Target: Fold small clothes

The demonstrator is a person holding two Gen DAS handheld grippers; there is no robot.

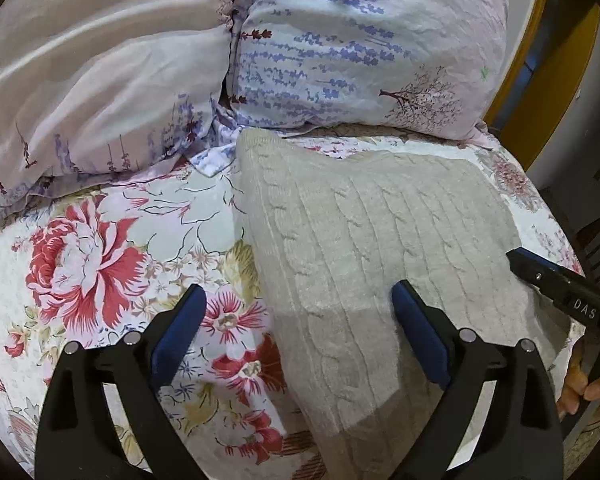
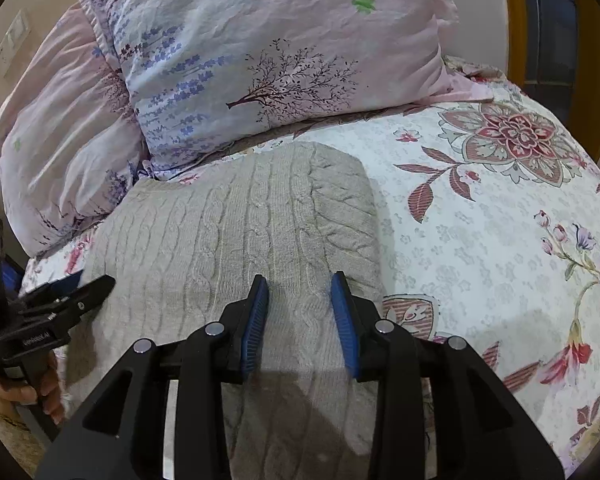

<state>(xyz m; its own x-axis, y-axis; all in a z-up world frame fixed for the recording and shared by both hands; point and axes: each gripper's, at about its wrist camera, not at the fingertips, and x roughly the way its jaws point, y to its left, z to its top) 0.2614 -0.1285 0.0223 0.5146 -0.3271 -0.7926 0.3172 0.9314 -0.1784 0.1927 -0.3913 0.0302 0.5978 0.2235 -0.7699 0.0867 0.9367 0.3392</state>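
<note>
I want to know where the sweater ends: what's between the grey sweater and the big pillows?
Only a thin strip of flowery bedspread separates the grey sweater from the pillows; nothing else lies there. The right wrist view shows it best.

Soft even indoor light, faint shadows, sharp focus, fisheye-bent dark corners

Open floral bedspread right of the sweater; pillows banked close behind it.
</note>
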